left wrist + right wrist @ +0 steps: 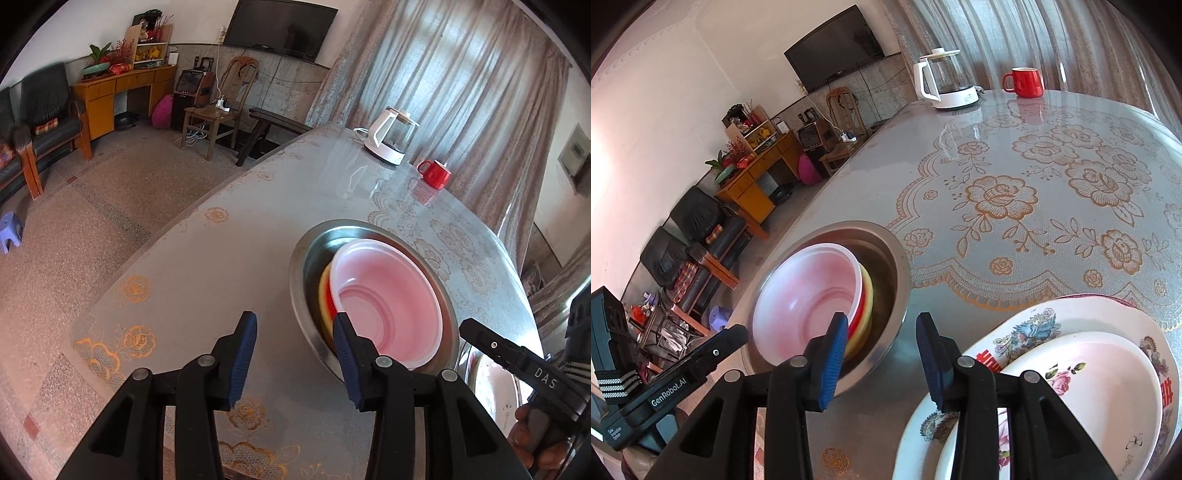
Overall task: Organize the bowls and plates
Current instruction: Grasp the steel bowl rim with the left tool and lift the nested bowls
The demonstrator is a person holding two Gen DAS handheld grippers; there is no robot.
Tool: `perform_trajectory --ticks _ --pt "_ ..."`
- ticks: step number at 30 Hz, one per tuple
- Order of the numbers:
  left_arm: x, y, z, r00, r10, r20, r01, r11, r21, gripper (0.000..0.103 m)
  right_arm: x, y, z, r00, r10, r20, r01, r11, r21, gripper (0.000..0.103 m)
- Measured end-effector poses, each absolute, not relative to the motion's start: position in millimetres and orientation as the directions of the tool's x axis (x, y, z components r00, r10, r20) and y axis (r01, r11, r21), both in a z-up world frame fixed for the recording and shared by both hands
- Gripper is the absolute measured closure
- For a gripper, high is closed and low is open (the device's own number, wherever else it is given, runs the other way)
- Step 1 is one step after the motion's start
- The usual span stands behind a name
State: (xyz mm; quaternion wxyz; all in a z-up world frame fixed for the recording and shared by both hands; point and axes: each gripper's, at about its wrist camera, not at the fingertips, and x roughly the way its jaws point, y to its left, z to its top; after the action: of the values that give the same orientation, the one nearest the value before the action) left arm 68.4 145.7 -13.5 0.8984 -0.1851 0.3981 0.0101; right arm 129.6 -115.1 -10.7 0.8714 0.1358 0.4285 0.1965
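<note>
the left claw (293, 356) stands partly open with nothing between its blue pads; the right claw (882, 360) likewise. the pink bowl (388, 302) sits stacked in the steel basin (373, 226) at center right on the bench (221, 266). flowered plates (1082, 354) lie lower right.

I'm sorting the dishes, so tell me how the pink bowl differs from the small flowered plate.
The pink bowl is deep and plain; the small flowered plate is shallow with a rose print. The pink bowl sits tilted on other bowls inside a steel basin; the small flowered plate lies on a larger decorated plate. Both top a stack.
</note>
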Motion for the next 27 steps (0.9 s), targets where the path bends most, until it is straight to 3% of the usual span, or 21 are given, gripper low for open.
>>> perform_trajectory --ticks 4,6,10,12,15,27 --pt "67 159 -18 0.686 -0.134 -0.716 -0.18 0.921 -0.344 0.063 131 -119 -12 0.559 0.449 -0.697 -0.212 0.89 0.404 0.065" --pt "67 162 -20 0.684 -0.143 -0.716 -0.181 0.917 -0.356 0.072 133 -119 -12 0.56 0.444 -0.699 -0.211 0.893 0.398 0.065" --pt "68 165 -20 0.689 -0.195 -0.698 -0.159 0.899 -0.408 0.072 138 -118 -14 0.561 0.428 -0.709 -0.209 0.902 0.378 0.066" --pt "71 164 -20 0.693 -0.205 -0.691 -0.15 0.897 -0.416 0.072 142 -115 -16 0.552 0.41 -0.726 -0.212 0.911 0.354 0.074" --pt "79 161 -20 0.691 -0.193 -0.696 -0.148 0.905 -0.399 0.072 146 -111 -17 0.542 0.394 -0.742 -0.224 0.919 0.325 0.079" --pt "107 148 -35 0.654 -0.237 -0.718 -0.102 0.914 -0.394 0.084 159 -92 -25 0.513 0.34 -0.788 -0.246 0.938 0.245 0.081"
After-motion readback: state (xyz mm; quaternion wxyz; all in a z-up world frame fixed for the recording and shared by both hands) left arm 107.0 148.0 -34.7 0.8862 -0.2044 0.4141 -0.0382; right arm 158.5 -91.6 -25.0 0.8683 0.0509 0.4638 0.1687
